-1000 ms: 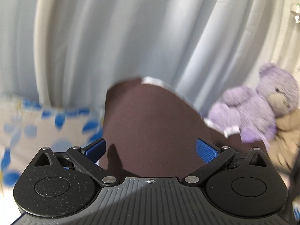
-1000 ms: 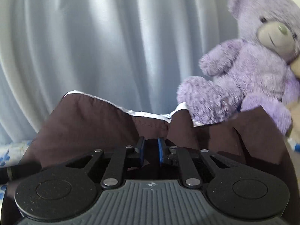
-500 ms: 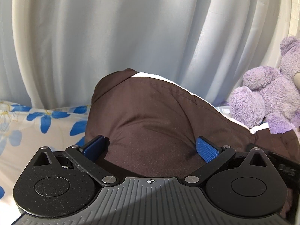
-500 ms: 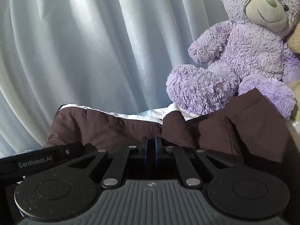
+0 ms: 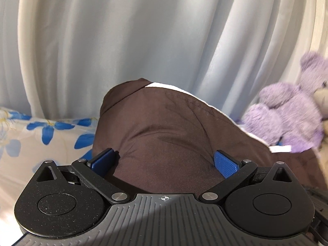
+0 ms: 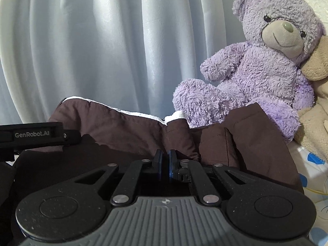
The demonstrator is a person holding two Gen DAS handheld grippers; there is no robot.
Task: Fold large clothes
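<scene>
1. The left gripper has its 2 blue pads spread wide apart.
2. A hump of the brown garment bulges up between those pads. The cloth sits against both pads, but they are not pinching it.
3. The brown garment has a thin white edge along its top. In the left wrist view that edge runs down toward the purple teddy bear.
4. On the side of the garment away from the teddy bear lies a sheet with blue flowers. The garment rests on it.
5. The right gripper has its 2 fingers closed almost all the way, with only a thin slit between them.
6. A fold of the brown garment sits right at the tips. I cannot tell for sure if the cloth is caught in the slit.
7. In the right wrist view, the purple teddy bear sits up just behind the garment. Its foot touches the white edge.
8. A tan soft toy leans on the teddy bear's far side.
9. A pale blue curtain hangs behind the garment and beside the teddy bear.
10. The other gripper's black body, marked GenRobot.AI, lies over the garment on the side far from the teddy bear.
</scene>
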